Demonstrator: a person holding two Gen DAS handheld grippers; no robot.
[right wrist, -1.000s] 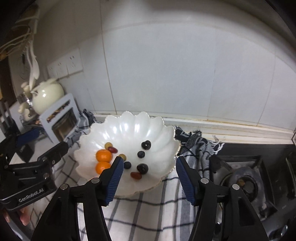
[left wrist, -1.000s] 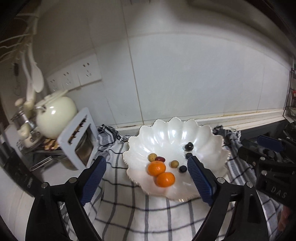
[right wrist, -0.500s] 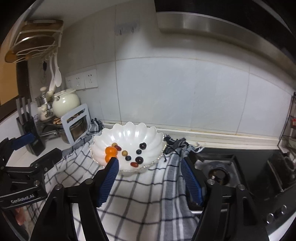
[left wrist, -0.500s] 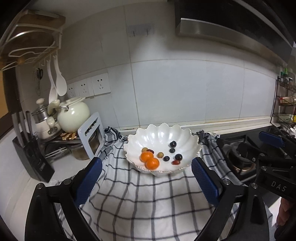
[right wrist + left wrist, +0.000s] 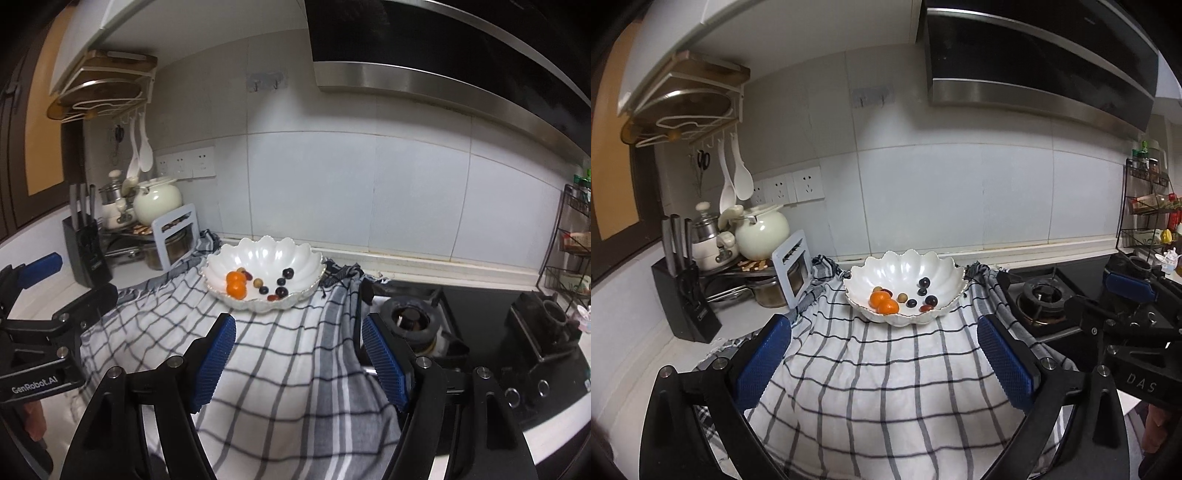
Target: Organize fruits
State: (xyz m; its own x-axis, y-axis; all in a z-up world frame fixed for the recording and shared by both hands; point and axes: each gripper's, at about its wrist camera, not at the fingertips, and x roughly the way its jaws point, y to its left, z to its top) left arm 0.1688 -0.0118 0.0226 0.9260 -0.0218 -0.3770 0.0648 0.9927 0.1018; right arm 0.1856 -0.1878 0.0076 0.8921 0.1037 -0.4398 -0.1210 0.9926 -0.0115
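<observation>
The range hood [image 5: 1034, 66] filled the upper right of both views, above a white tiled wall [image 5: 942, 192]. Beneath it I saw the surface [image 5: 44, 295] running from a knife block [image 5: 685, 295] at the left to a gas burner [image 5: 1039, 299] at the right. A checked cloth [image 5: 879, 387] covered the middle of the surface and draped toward me.

The scalloped white bowl [image 5: 905, 262] stood on the far part of the cloth, close to the wall, well apart from both pairs of tongs. A cream kettle [image 5: 761, 232] and a white rack [image 5: 792, 266] stood to the left of the bowl.

The left tongs [image 5: 882, 365] were over the near part of the cloth. Their jaws had just been opening and stood wide apart, with nothing between the blue pads [image 5: 762, 362]. The right tongs [image 5: 301, 362] were also unclosed, at a narrower gap, and gripped nothing; their jaws had widened shortly before.

Inside the bowl lay the fruits: two oranges [image 5: 882, 301] touching each other at the left, a yellowish fruit [image 5: 902, 296] just beside them, several dark round fruits [image 5: 924, 282] to the right, and a small red fruit [image 5: 925, 308] near the front rim.
</observation>
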